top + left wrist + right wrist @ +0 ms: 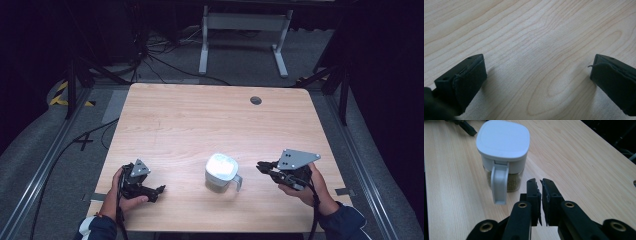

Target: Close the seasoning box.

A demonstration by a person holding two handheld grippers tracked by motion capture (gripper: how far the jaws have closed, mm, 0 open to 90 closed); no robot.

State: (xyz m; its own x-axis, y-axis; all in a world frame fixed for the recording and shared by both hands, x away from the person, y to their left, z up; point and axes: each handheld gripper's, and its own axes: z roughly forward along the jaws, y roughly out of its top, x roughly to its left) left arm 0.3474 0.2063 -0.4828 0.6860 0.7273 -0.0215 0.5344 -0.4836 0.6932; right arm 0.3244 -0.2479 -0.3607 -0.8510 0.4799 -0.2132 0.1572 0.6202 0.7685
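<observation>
**While both tongs are hovering empty, the jar is waiting near the counter's front edge**

I am looking at a small clear jar (503, 173) with a white lid (503, 140), a moulded handle (498, 185) and greenish-brown granules inside. It is probably light, rigid and slick-sided, so I am favouring the handle. My right tongs (541, 188) are sitting nearly closed beside it; my left tongs (536, 75) are gaping wide over bare counter (200, 120).

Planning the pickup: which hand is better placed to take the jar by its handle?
Right. The jar's handle points toward the right tool, which is shut; the left tool is open but on the far side.
</observation>
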